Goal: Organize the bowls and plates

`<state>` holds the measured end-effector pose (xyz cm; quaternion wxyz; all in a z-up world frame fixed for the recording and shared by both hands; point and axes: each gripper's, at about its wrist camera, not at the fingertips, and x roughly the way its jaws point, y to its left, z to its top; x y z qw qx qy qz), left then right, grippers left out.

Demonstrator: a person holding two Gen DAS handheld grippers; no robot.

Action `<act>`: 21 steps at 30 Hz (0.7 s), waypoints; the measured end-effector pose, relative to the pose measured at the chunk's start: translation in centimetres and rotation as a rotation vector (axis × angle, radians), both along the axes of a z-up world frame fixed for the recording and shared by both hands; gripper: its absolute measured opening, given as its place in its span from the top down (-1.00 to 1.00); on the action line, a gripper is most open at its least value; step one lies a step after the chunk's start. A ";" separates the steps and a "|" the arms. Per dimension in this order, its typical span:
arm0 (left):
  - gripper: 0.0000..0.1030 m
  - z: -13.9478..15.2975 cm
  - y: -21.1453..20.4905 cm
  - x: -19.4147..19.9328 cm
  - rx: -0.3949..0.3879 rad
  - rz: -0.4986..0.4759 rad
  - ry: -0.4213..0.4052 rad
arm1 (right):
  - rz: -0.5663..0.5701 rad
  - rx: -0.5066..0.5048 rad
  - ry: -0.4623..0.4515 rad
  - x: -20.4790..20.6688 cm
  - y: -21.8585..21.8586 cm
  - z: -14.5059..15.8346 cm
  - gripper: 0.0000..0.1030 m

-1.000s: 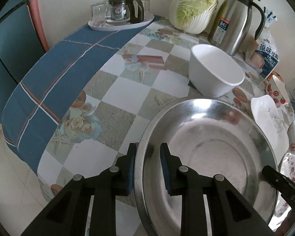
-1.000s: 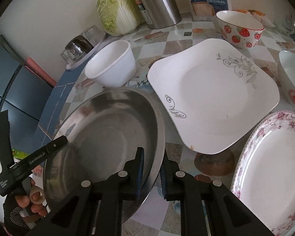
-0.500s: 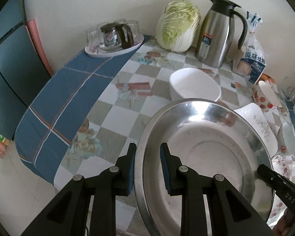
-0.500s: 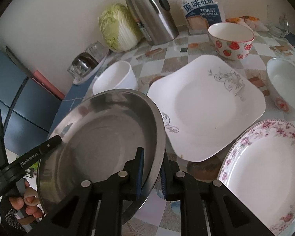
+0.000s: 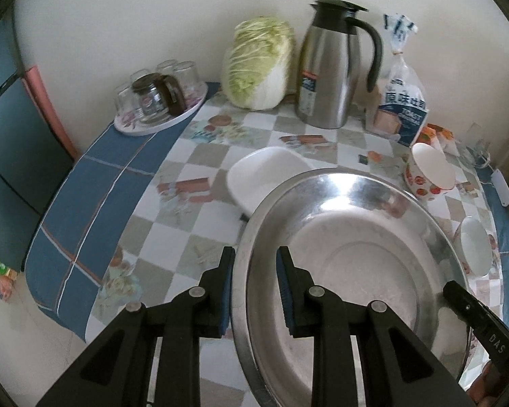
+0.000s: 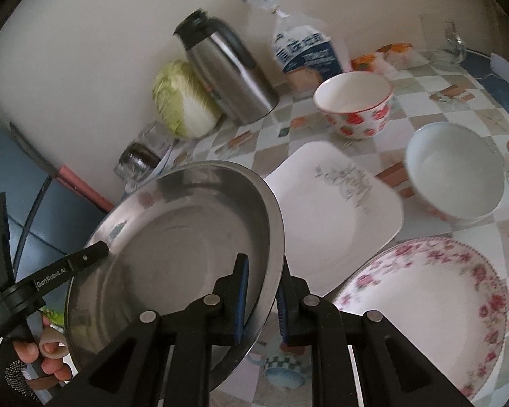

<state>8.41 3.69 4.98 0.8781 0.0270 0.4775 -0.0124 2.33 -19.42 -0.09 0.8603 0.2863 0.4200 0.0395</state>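
1. Since the earlier frames the steel basin [image 5: 349, 264] has come up off the checked table [image 5: 173, 224]. The white bowl [image 5: 261, 179] that stood clear of its far rim is now half hidden behind that rim, and the kettle [image 5: 332, 68] and cabbage [image 5: 258, 64] sit lower in my view.
2. My left claw [image 5: 254, 291] is clenched on the near left rim of the basin, one pad outside the wall and one inside. My right claw [image 6: 262, 302] grasps the opposite rim the same way.
3. I hold it by two sides because I judge it too wide and shallow for one claw to carry level. In the right view it tilts, with its far edge raised.
4. From my right claw the basin spreads out to the left. My left claw's black finger reaches its rim there, above my gloved hand [image 6: 34, 363].
5. Just right of the basin lies the square white plate [image 6: 336, 210], and near right of that the rose-patterned plate [image 6: 424, 312]. I judge the flat plates are where the basin is meant to go, under or over them, but I cannot tell which.
6. Farther right stands a pale bowl [image 6: 454, 179], and beyond the square plate a strawberry bowl [image 6: 354, 101].
7. Farthest off, along the wall, stand the bread bag [image 6: 305, 54], the kettle, the cabbage and, at the left, a tray of glasses [image 5: 159, 101].
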 end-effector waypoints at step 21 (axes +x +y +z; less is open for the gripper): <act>0.51 -3.4 -6.7 3.4 -0.105 -0.027 0.062 | -0.160 0.000 0.011 0.0 -7.1 -1.5 0.68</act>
